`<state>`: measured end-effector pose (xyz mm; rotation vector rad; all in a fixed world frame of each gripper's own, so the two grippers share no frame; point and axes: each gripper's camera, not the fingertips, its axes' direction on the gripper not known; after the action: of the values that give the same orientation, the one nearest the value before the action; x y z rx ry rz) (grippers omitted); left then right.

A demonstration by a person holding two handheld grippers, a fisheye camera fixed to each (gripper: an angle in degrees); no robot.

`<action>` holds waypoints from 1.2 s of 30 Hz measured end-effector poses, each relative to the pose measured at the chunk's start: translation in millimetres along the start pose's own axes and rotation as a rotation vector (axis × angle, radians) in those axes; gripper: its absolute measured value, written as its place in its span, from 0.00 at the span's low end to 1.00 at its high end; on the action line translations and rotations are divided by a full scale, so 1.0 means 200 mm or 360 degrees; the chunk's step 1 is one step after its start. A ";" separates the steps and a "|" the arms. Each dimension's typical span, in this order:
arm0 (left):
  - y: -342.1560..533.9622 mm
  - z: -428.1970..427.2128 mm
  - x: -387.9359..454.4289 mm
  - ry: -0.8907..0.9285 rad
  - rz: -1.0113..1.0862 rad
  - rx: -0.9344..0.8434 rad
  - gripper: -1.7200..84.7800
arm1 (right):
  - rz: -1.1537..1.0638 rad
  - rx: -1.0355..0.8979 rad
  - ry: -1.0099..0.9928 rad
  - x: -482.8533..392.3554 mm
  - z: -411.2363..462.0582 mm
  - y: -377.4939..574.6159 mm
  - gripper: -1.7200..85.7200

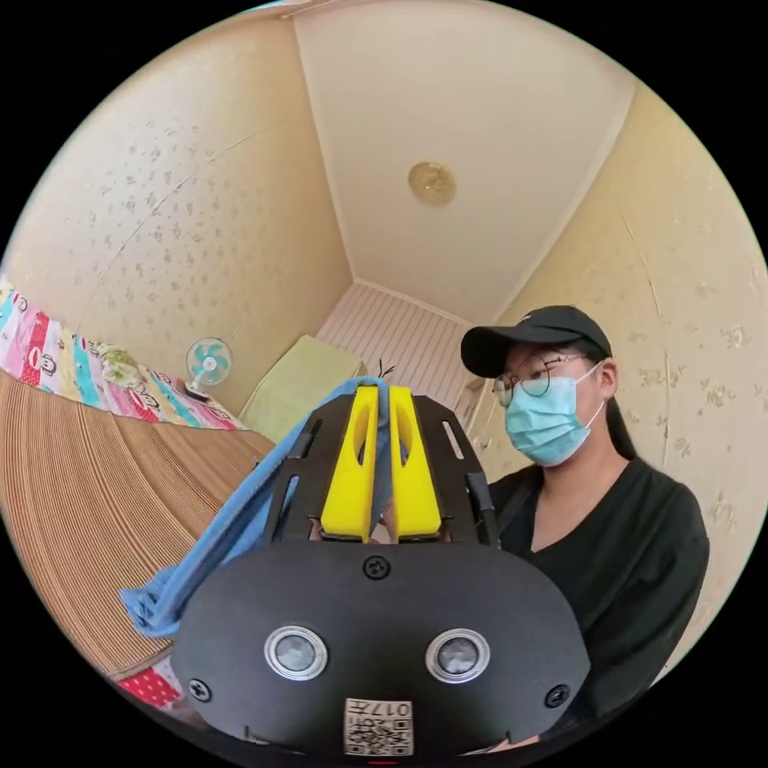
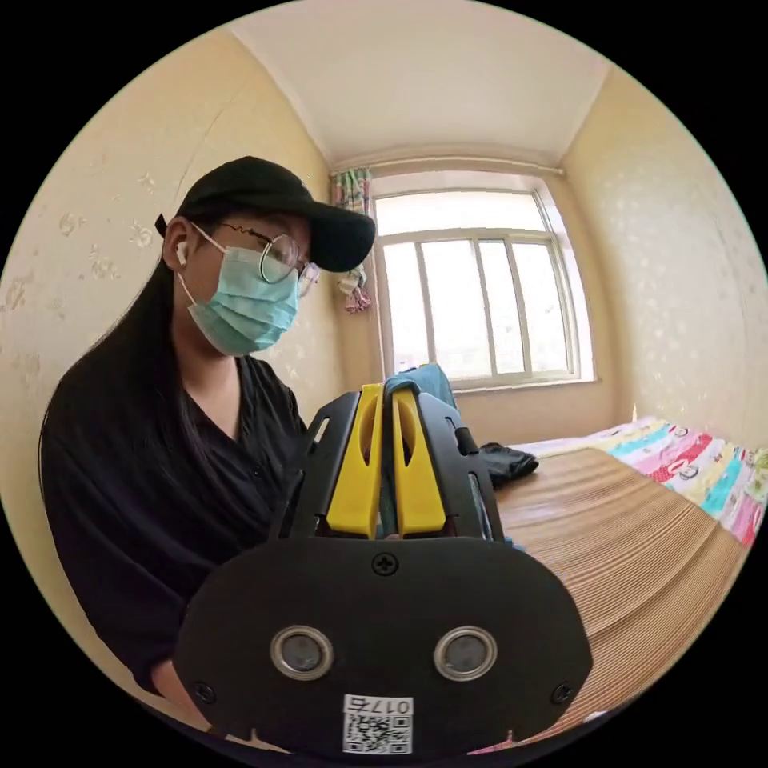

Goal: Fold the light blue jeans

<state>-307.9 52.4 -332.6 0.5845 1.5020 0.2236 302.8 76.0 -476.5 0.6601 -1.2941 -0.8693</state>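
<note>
Both tools are raised: left tool (image 1: pixel 382 464) pinches the jeans (image 1: pixel 232 520), which trail down to the mat (image 1: pixel 96 496); right tool (image 2: pixel 388 464) clamps blue cloth too.

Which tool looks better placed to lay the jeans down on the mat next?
Probably the left tool: shut on the light blue jeans, which trail from it onto the woven mat. The right tool also pinches denim, but little hangs free.

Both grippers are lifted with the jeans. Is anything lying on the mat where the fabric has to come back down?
Nothing visible on the near mat. Both the left gripper and right gripper are shut on the light blue jeans. A dark garment lies at the mat's far end near the window, away from the hanging fabric.
</note>
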 end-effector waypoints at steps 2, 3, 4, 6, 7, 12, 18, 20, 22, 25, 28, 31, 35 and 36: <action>-0.06 0.09 0.03 -0.0040 0.0029 -0.0172 0.13 | 0.0020 -0.0047 0.0178 -0.06 -0.01 -0.12 0.04; -0.04 0.16 0.01 -0.0075 -0.0004 -0.0304 0.16 | 0.0002 -0.0081 0.0284 -0.09 0.00 -0.15 0.04; -0.02 0.19 0.00 -0.0085 -0.0034 -0.0344 0.17 | 0.0009 -0.0092 0.0330 -0.10 0.01 -0.15 0.03; 0.14 0.28 -0.11 -0.0040 -0.0194 -0.0403 0.14 | 0.0146 -0.0131 0.0402 -0.08 0.04 -0.12 0.03; 0.18 0.30 -0.14 -0.0020 -0.0254 -0.0412 0.12 | 0.0187 -0.0148 0.0411 -0.07 0.06 -0.09 0.03; 0.37 0.25 -0.35 0.0240 -0.0594 -0.0229 0.03 | 0.0376 -0.0053 0.0438 -0.06 0.00 0.06 0.03; 0.15 0.25 -0.25 0.0426 -0.0487 -0.0257 0.02 | 0.0372 0.0119 0.0431 -0.18 -0.22 0.01 0.03; 0.06 0.33 -0.22 0.0571 -0.0483 -0.0315 0.02 | 0.0359 0.0120 0.0425 -0.24 -0.22 -0.06 0.03; -0.03 0.38 -0.18 0.0728 -0.0453 -0.0311 0.02 | 0.0257 0.0162 0.0419 -0.32 -0.24 -0.13 0.03; -0.19 0.46 -0.07 0.0725 -0.0323 -0.0344 0.02 | 0.0023 0.0161 0.0474 -0.47 -0.25 -0.26 0.03; -0.37 0.52 -0.03 0.0440 -0.0164 -0.0372 0.02 | -0.0062 0.0070 0.0730 -0.46 -0.21 -0.38 0.03; -0.49 0.59 -0.20 0.0334 -0.0215 -0.0369 0.02 | 0.0016 0.0034 0.0795 -0.22 -0.18 -0.43 0.03; -0.56 0.68 -0.65 0.0026 -0.0415 -0.0364 0.02 | 0.0372 -0.0119 0.0828 0.39 -0.13 -0.39 0.03; -0.58 0.70 -0.79 -0.0094 -0.0449 -0.0375 0.02 | 0.0469 -0.0192 0.0867 0.61 -0.10 -0.36 0.03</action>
<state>-208.3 -153.8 -257.9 0.1861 1.4572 0.1596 315.7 -66.5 -473.9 0.5430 -0.8118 -0.4733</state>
